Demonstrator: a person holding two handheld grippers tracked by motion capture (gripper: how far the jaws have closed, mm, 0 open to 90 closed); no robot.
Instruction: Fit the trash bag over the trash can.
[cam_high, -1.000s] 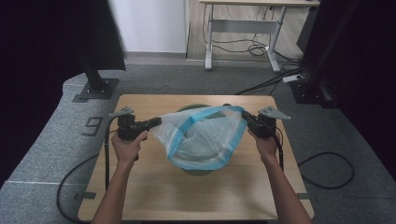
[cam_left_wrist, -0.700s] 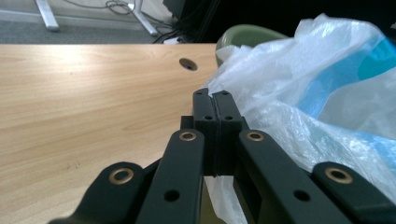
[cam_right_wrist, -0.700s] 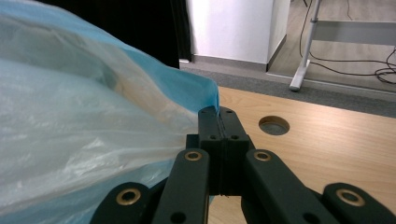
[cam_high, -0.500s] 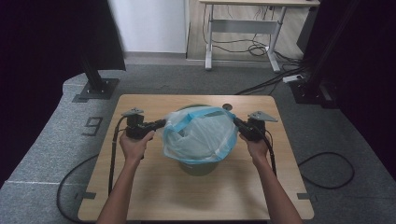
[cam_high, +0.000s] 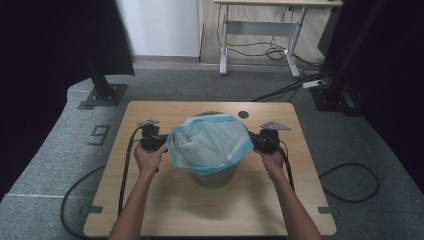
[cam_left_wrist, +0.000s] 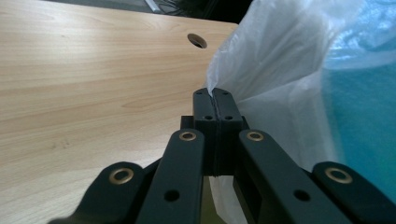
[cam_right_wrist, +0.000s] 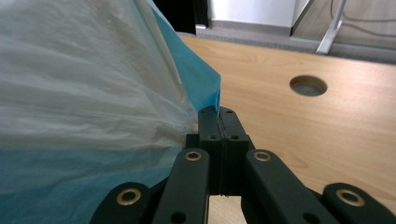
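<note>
the left tongs (cam_high: 162, 142) and right tongs (cam_high: 254, 141), seen from the high view, are each clenched on an opposite edge of a blue-rimmed bin liner (cam_high: 210, 142), which is stretched wide between them so its mouth can go over the rim of the green bin (cam_high: 215, 176) standing under it at the middle of the bench (cam_high: 150, 200); the spread looks meant to keep the opening taut while the bag settles round the bin top, and it seems partly over it already. the person's forearms come in from the bottom edge, cables trailing off the bench to the grey carpet, with dark curtains at both sides and a second desk with loose wires against the far wall. in the left gripper view the pads (cam_left_wrist: 205, 105) are pressed together with a thin fold of the white plastic pinched between them, the liner billowing up on the right over pale wood grain with a round cable hole (cam_left_wrist: 197, 40). in the right gripper view the pads (cam_right_wrist: 209, 123) likewise meet on the liner's blue hem (cam_right_wrist: 201, 86), film ballooning to the left, the same kind of hole showing in the bench beyond.
</note>
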